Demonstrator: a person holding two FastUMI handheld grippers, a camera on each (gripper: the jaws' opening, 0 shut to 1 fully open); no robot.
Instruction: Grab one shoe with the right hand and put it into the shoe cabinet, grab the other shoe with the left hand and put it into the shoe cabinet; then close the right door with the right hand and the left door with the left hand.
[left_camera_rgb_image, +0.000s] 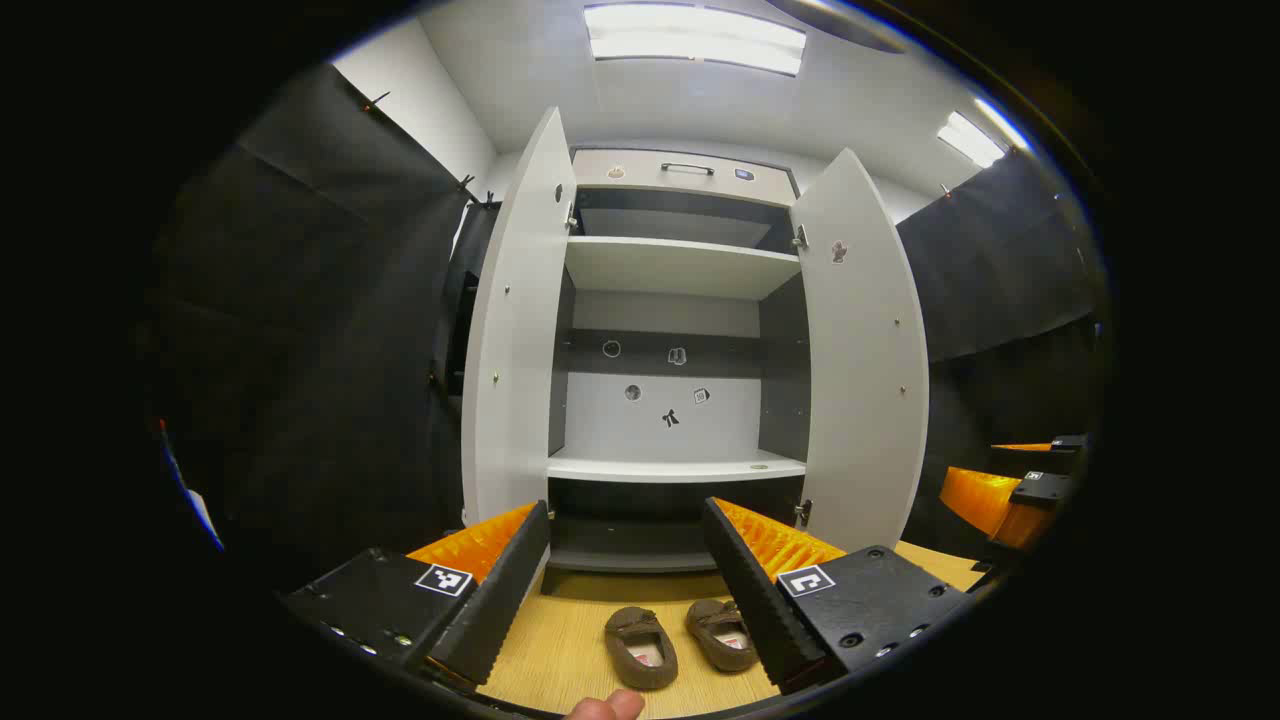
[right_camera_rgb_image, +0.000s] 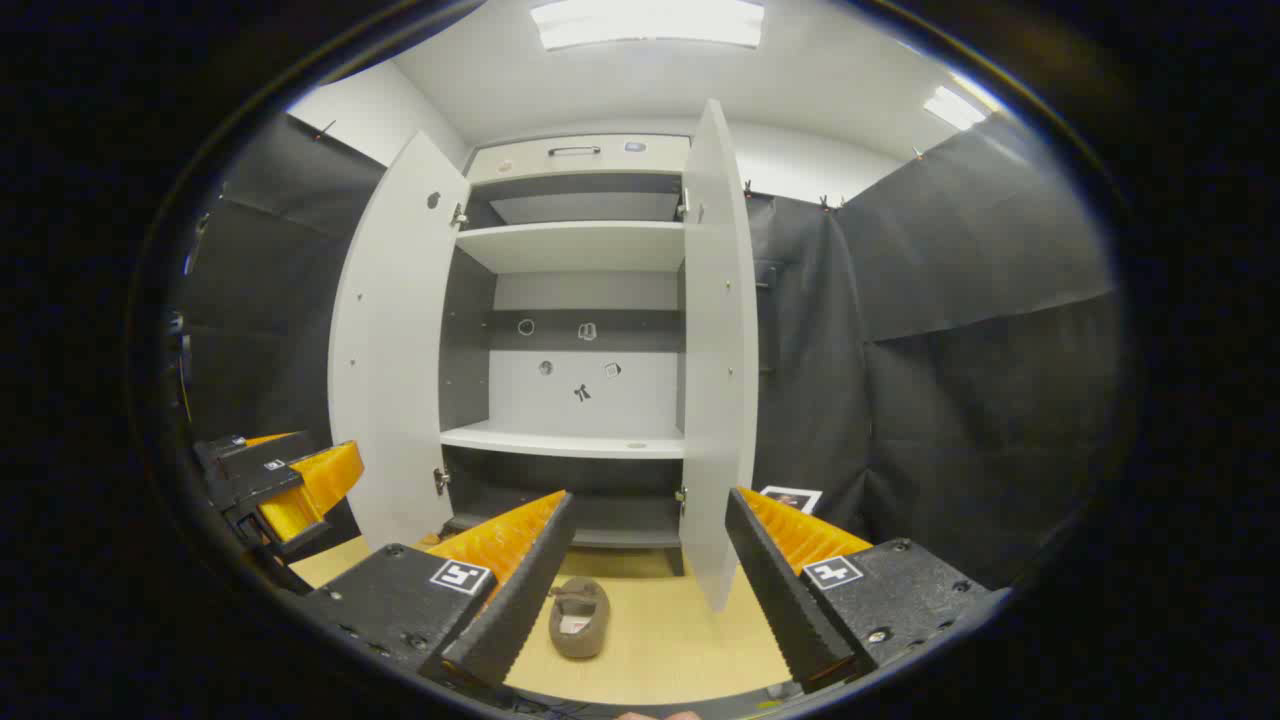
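Both brown shoes sit side by side on the light wood floor (left_camera_rgb_image: 560, 650) right in front of the shoe cabinet (left_camera_rgb_image: 665, 270) — the left shoe (left_camera_rgb_image: 640, 647) and the right shoe (left_camera_rgb_image: 722, 634) show between the left gripper (left_camera_rgb_image: 625, 575) fingers, toes pointing at the cabinet. Each has a pale insole label with a bit of red, too small to read. The left gripper's fingers are spread wide with nothing in them, and the right gripper (right_camera_rgb_image: 650, 570) is the same, hanging over one shoe (right_camera_rgb_image: 579, 617) near its left finger.

The left door (left_camera_rgb_image: 515, 330) and right door (left_camera_rgb_image: 865, 340) both stand wide open. Small stickers dot the cabinet's back panel and doors, no readable writing on them. Square black-and-white markers sit on top of the grippers. Black cloth (right_camera_rgb_image: 950, 330) walls off both sides, white ceiling with bright light panels (left_camera_rgb_image: 695, 35) overhead, and a small printed card (right_camera_rgb_image: 791, 497) lies on the floor by the right-hand cloth.
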